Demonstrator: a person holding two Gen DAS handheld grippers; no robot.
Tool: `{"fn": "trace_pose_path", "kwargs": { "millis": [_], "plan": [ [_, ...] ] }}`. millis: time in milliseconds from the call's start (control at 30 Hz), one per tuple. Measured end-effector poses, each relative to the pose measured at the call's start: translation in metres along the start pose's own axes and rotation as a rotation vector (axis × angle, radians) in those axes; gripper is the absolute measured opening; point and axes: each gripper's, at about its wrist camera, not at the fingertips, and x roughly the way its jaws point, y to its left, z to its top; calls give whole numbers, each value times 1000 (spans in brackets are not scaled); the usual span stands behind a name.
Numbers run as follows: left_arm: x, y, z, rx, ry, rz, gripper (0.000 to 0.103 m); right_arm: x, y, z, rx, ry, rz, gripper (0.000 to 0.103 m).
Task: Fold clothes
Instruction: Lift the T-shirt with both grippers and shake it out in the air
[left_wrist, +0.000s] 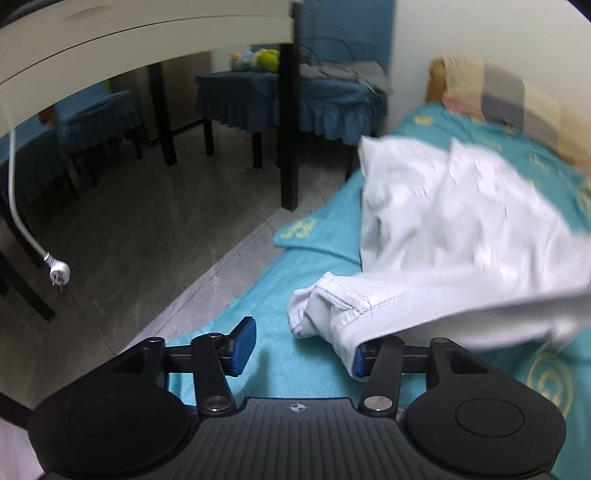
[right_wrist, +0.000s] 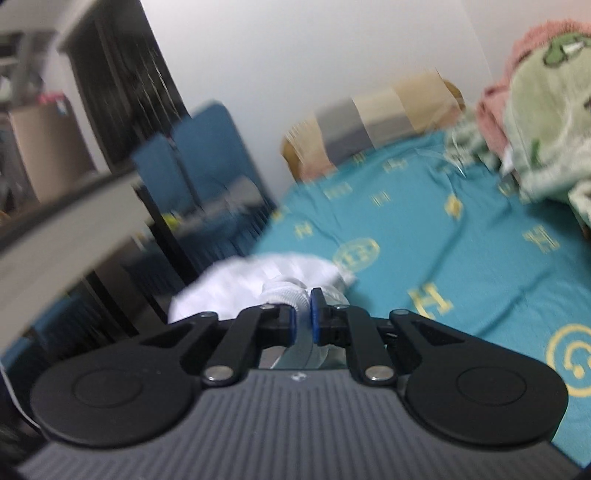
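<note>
On the teal patterned bedsheet (left_wrist: 280, 280), our right gripper (right_wrist: 303, 314) pinches the white cotton garment (left_wrist: 443, 229) to lift it; our left gripper (left_wrist: 299, 347), released, straddles its hem for a second grip.

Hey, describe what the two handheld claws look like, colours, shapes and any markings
Both look alike. The left claw and right claw each have matte black linkage arms with silver pivot rivets, two round black housings, a ribbed dark grey body bearing a small round emblem, and blue pads on the fingertips. No cables, hands or sleeves show.
</note>
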Motion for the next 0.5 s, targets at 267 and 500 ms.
{"fn": "trace_pose_path", "kwargs": {
  "millis": [267, 500],
  "plan": [
    [17, -13, -6, 32, 8, 12, 52, -3, -5, 5, -6, -51, -78, 12],
    [-48, 2, 19, -103, -307, -103, 5, -12, -2, 14, -1, -147, -110, 9]
  ]
}}
